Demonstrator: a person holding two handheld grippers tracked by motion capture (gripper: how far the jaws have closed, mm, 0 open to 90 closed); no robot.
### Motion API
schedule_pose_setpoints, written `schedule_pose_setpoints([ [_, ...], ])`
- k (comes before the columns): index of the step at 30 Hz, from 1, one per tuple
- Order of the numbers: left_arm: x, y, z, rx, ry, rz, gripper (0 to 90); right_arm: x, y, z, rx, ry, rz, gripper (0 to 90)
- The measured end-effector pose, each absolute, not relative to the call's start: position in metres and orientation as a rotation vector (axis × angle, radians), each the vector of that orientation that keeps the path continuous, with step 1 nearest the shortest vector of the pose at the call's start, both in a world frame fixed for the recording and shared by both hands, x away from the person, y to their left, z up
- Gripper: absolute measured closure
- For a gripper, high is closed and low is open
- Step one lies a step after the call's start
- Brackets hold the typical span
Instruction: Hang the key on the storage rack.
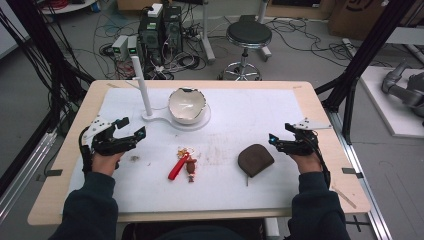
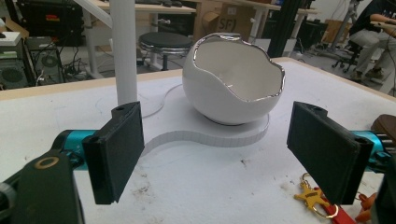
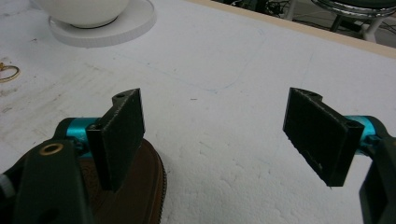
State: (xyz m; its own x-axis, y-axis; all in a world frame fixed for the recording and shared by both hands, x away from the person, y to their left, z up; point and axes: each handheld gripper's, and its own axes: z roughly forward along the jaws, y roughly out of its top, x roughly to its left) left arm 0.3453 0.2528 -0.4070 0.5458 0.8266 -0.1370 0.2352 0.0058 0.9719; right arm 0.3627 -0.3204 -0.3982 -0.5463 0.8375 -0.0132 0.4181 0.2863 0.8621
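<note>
Grippers: we are holding the left gripper (image 1: pixel 131 128) and right gripper (image 1: pixel 279 134) wide open and empty above the white mat (image 1: pixel 260 110). Keychain (image 1: pixel 183 164) is lying between them, brown pouch (image 1: pixel 255 159) just beside the right gripper, eggshell bowl (image 1: pixel 187 105) farther back.

brown pouch (image 3: pixel 140 186) half hidden behind right gripper's near jaw, cut by bottom edge, white bowl (image 3: pixel 84 11) cropped at top edge, keychain (image 2: pixel 322 203) cut at bottom edge, charm details too small to read
</note>
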Motion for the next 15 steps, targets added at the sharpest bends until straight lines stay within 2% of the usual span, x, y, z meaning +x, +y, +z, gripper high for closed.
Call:
schedule_pose_setpoints([
  [15,0.3455,0.2454,-0.4064,1.546,0.933,0.57,19.1,0.3609,-0.3208,-0.3982,1.12,2.097,1.184,21.0],
])
